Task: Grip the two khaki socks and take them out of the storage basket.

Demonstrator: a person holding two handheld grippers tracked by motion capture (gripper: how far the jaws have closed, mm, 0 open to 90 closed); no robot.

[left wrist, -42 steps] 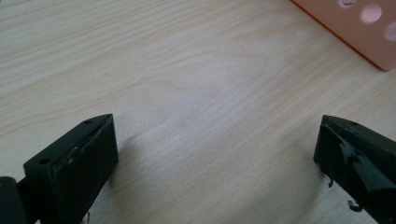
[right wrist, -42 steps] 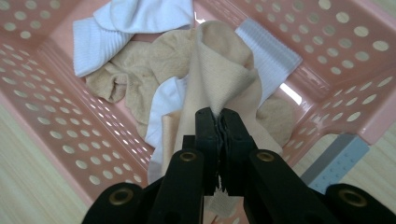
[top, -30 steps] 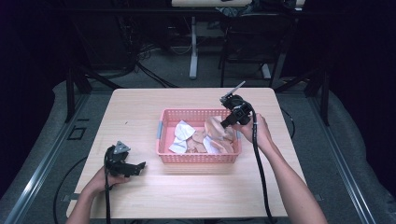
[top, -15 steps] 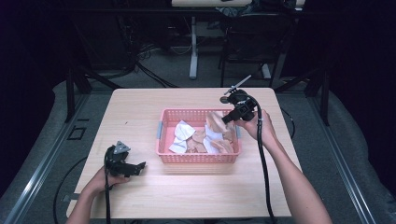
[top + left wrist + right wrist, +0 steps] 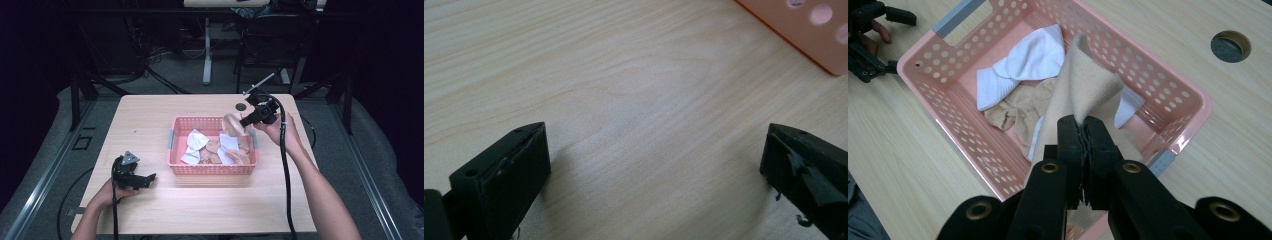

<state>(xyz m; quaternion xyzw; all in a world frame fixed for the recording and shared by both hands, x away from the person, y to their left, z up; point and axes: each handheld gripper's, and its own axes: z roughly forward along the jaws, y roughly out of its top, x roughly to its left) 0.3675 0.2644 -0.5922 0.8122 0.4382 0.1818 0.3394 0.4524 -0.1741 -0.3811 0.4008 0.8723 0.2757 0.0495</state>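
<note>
Pinching beige sock [image 5: 1083, 85], right tongs [image 5: 1082, 131] raised above basket [image 5: 1193, 95].

Basket [image 5: 804, 30] cut off by the top right corner; beige cloth's [image 5: 1083, 95] lower end hidden behind closed fingers [image 5: 1070, 145].

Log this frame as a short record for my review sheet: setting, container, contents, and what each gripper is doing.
setting: wooden table, seen from above
container: pink basket with perforated walls, mid-table
contents: white socks and beige socks in a loose pile
right gripper: shut on a beige sock, held above the basket's right end
left gripper: open, nothing between the jaws, resting on the table left of the basket
table hole: round, beyond the basket's far right corner
</note>
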